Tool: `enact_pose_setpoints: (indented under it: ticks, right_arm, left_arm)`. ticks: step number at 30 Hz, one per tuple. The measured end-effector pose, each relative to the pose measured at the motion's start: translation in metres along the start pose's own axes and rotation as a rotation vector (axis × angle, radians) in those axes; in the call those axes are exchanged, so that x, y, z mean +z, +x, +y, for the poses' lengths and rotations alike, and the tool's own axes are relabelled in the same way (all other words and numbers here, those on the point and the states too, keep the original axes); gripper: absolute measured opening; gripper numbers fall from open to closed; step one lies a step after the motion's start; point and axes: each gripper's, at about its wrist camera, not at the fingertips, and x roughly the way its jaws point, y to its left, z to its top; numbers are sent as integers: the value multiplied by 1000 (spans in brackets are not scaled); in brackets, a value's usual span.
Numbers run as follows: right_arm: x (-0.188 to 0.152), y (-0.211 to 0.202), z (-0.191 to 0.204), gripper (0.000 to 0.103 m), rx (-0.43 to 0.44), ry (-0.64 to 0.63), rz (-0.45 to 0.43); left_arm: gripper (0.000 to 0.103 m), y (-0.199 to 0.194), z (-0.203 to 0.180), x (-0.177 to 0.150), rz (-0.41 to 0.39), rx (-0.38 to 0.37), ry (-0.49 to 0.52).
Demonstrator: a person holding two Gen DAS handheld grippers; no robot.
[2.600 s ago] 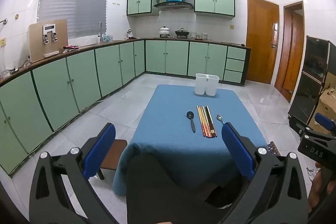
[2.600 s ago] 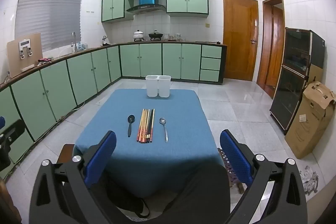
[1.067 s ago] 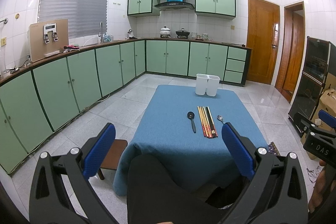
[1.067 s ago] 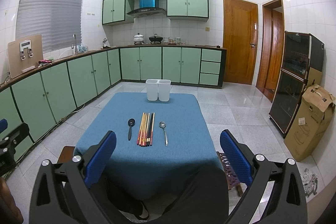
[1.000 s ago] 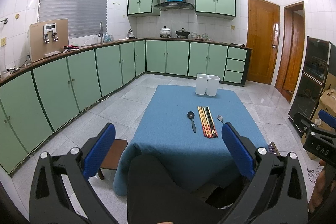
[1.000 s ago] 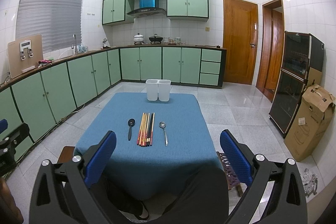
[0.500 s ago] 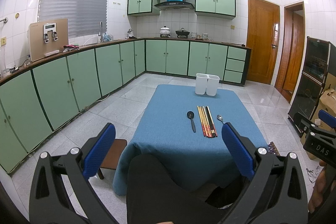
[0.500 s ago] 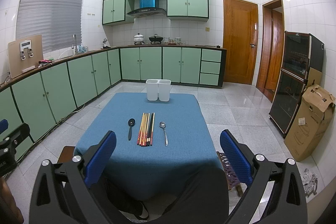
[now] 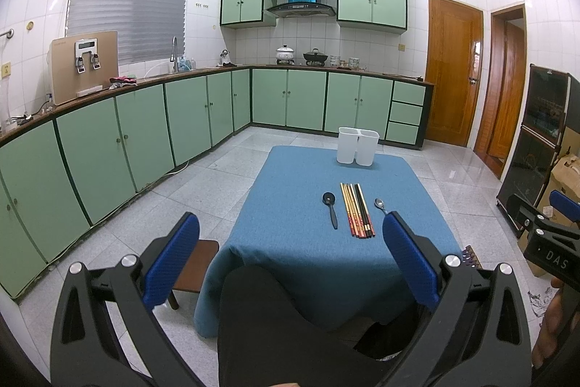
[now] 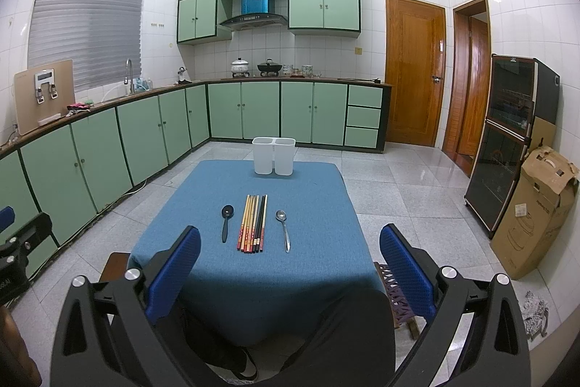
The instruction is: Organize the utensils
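Note:
A blue-clothed table [image 9: 290,242] [image 10: 203,263] holds a black spoon [image 9: 331,210] [image 10: 226,222], a row of several chopsticks [image 9: 356,209] [image 10: 253,222] and a metal spoon [image 9: 380,205] [image 10: 283,229]. A white two-compartment holder [image 9: 357,146] [image 10: 274,156] stands at the far edge. My left gripper [image 9: 290,254] and right gripper [image 10: 290,258] are both open and empty, held well back from the table's near edge.
Green cabinets [image 9: 145,140] line the left and far walls. A wooden stool [image 9: 195,263] stands at the table's left corner. A cardboard box [image 10: 536,216] and a dark cabinet [image 10: 507,140] stand on the right. My dark-clothed knees [image 9: 290,325] are below the grippers.
Both grippers have stayed open and almost still; the right view has tilted slightly since 2.6 s ago.

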Motion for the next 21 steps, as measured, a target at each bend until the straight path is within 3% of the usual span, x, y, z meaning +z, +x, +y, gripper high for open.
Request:
enact_pose_setpoints:
  ticks: [21]
  right_arm:
    - [3,-1,-1,97,1,3,0]
  left_arm:
    - [98,2,2,-2,-1,-1,-3]
